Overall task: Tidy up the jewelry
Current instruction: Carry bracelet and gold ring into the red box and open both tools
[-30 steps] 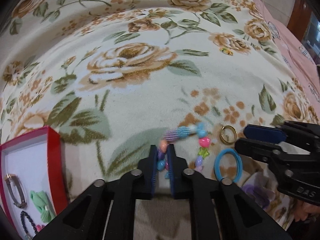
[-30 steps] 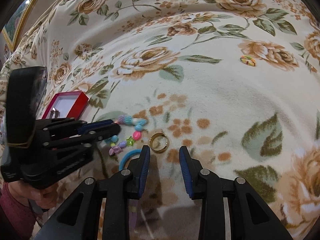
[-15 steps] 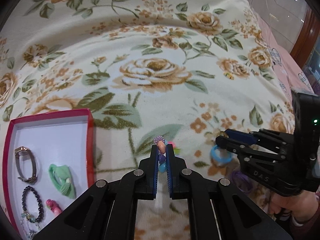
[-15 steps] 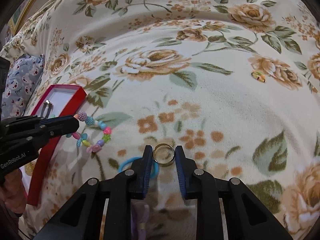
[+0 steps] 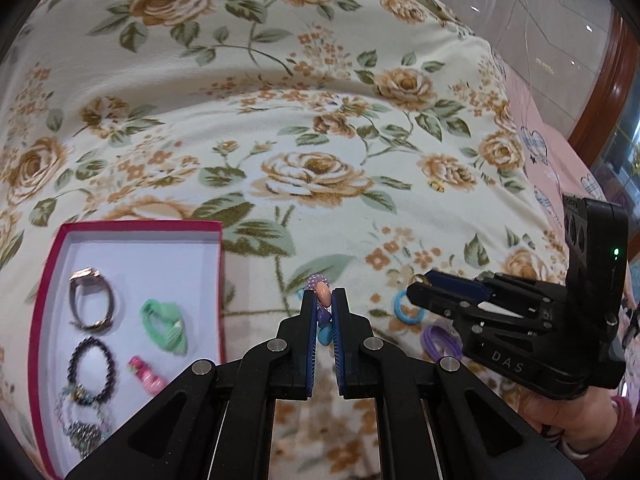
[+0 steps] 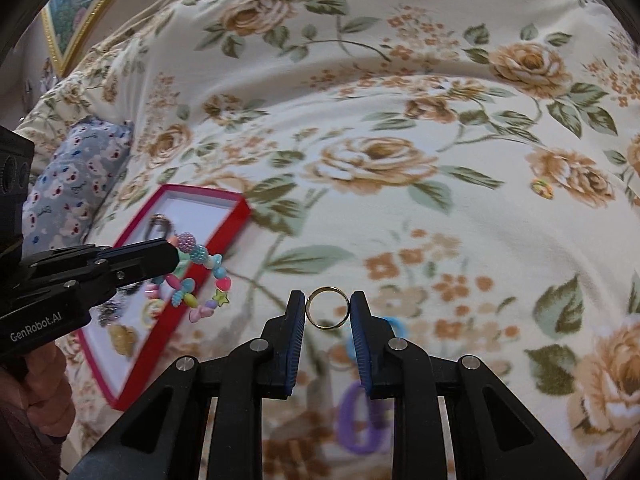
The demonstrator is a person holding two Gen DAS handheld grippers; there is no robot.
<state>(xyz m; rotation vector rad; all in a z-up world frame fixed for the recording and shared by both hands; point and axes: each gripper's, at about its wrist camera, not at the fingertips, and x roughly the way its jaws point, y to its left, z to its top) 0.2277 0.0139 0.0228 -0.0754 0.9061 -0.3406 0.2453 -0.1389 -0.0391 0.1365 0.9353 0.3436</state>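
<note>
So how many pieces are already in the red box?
5, maybe more: in the red box, a watch, green tie, dark bracelet, pink clip, and a blurry beaded tangle at the near end.

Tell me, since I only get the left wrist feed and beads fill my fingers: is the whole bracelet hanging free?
Observer: Yes. The right wrist view shows the beaded bracelet dangling as an open loop from the left gripper, in front of the red box.
Operator: And the right gripper?
Observer: It pinches the gold ring by its sides, one pad touching each side.
</note>
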